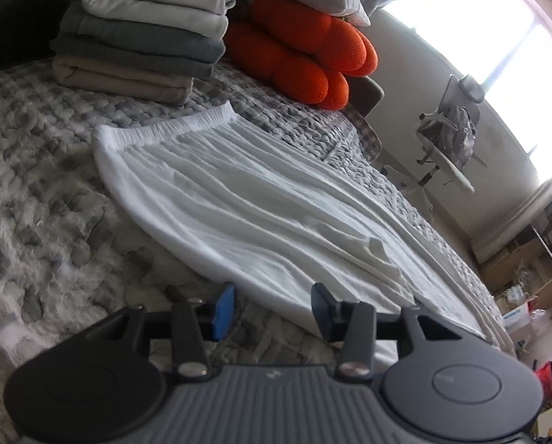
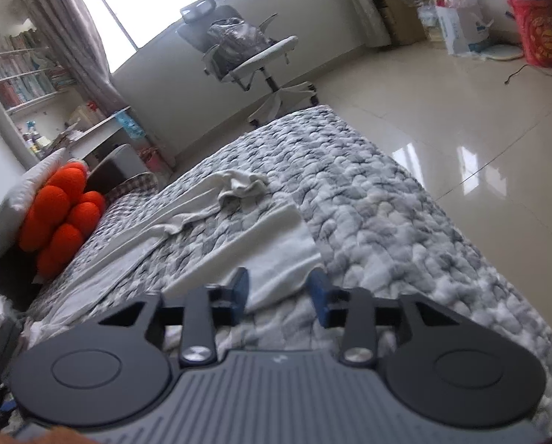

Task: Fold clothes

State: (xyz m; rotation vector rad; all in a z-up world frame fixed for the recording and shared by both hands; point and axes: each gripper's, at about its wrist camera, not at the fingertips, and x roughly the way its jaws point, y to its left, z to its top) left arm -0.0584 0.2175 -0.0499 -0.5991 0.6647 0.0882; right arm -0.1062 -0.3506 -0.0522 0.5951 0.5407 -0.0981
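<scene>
The white garment (image 1: 261, 199) lies spread flat on the bed (image 1: 35, 185), its gathered waistband toward a stack of folded clothes (image 1: 142, 44) and an orange cushion (image 1: 298, 51). The left tongs (image 1: 272, 310) hang just above its near hem, released, nothing between the pads. The right tongs (image 2: 278, 296) are also released, above a flat white edge of cloth (image 2: 276, 244). An office chair (image 2: 246, 51) stands beyond the bed.
</scene>
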